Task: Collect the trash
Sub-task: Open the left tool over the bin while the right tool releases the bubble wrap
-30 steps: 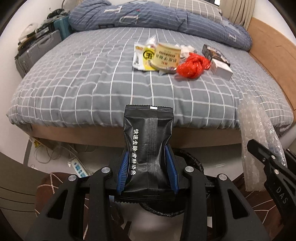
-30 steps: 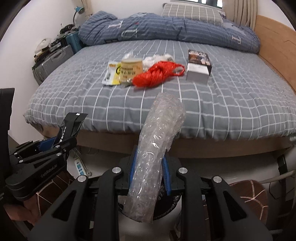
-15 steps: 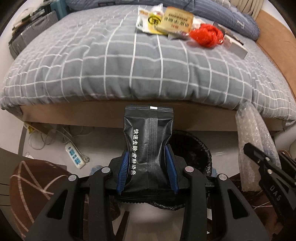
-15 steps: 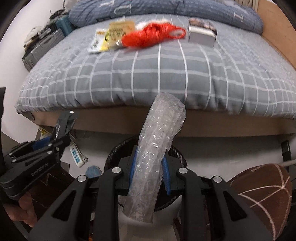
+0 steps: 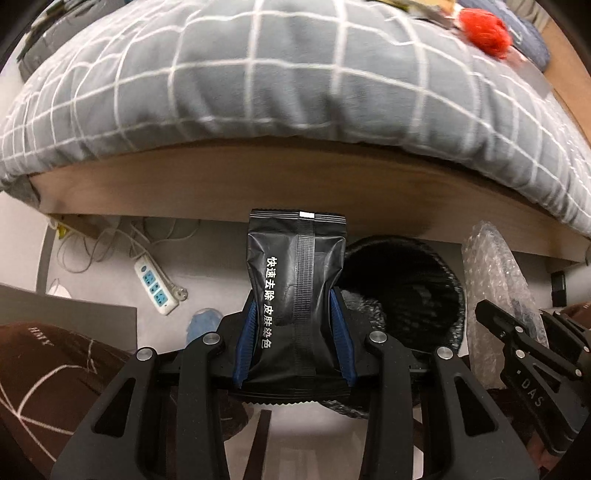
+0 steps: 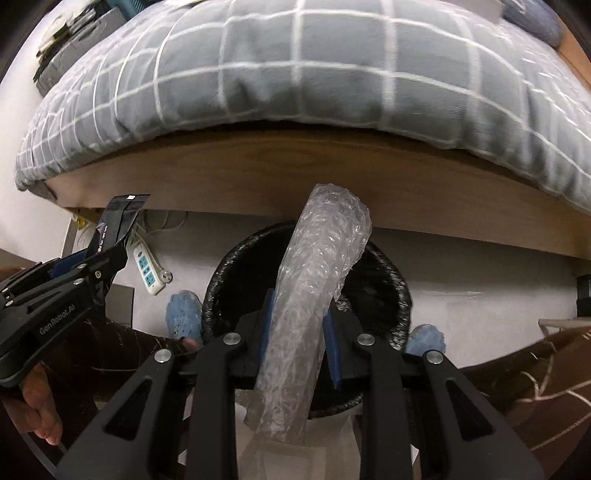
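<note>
My left gripper (image 5: 295,325) is shut on a black foil packet (image 5: 295,280) with white lettering, which stands upright between the blue pads. Just right of it and below is the round bin lined with a black bag (image 5: 410,295). My right gripper (image 6: 299,328) is shut on a roll of clear bubble wrap (image 6: 314,295), held directly over the bin (image 6: 229,284). The bubble wrap (image 5: 495,288) and right gripper also show at the right of the left wrist view. The left gripper with its packet (image 6: 114,221) shows at the left of the right wrist view.
The grey checked bed (image 5: 258,85) overhangs its wooden frame (image 6: 258,177) right behind the bin. A red bag (image 5: 484,26) lies on top. A white power strip (image 5: 155,284) and cables lie on the floor left of the bin. Blue slippers (image 6: 181,314) flank the bin.
Both grippers have come down from bed height to just above the floor and tilted downward. The bin has come into full view under them. Both grips are unchanged.
</note>
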`<act>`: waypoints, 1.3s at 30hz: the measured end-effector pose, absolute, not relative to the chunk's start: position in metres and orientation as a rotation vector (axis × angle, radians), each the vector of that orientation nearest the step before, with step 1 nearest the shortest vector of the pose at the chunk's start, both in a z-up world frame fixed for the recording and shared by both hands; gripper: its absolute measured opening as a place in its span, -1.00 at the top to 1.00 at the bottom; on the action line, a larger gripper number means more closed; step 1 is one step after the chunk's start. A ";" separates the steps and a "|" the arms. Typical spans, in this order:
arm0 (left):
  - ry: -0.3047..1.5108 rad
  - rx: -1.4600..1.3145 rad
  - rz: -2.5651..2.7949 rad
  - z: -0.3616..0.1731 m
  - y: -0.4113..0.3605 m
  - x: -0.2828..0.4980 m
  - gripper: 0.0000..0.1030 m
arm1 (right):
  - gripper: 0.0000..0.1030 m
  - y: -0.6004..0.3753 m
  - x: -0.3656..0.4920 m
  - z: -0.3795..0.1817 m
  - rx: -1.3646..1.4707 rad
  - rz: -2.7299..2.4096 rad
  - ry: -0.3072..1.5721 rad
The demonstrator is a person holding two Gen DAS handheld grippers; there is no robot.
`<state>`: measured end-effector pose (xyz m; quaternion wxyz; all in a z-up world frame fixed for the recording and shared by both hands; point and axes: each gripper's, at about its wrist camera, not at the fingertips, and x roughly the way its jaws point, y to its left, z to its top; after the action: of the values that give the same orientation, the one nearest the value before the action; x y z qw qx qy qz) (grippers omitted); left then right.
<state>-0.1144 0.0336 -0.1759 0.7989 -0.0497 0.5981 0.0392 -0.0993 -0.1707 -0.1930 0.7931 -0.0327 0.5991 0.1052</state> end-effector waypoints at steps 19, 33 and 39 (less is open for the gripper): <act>1.335 -0.080 -0.025 -0.199 -0.008 -0.101 0.29 | -0.81 -0.220 -0.089 -0.195 -0.107 0.093 1.225; 1.375 -0.015 -0.124 -0.207 -0.076 -0.102 0.29 | -0.85 -0.291 -0.098 -0.175 -0.039 -0.055 1.178; 1.376 0.003 -0.130 -0.210 -0.088 -0.101 0.17 | -0.85 -0.305 -0.098 -0.168 -0.032 -0.055 1.164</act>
<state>-0.1009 -0.0882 -0.2098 0.7706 0.0014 0.6345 -0.0600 -0.0978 -0.3047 -0.1675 0.8349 -0.0150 0.5495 -0.0262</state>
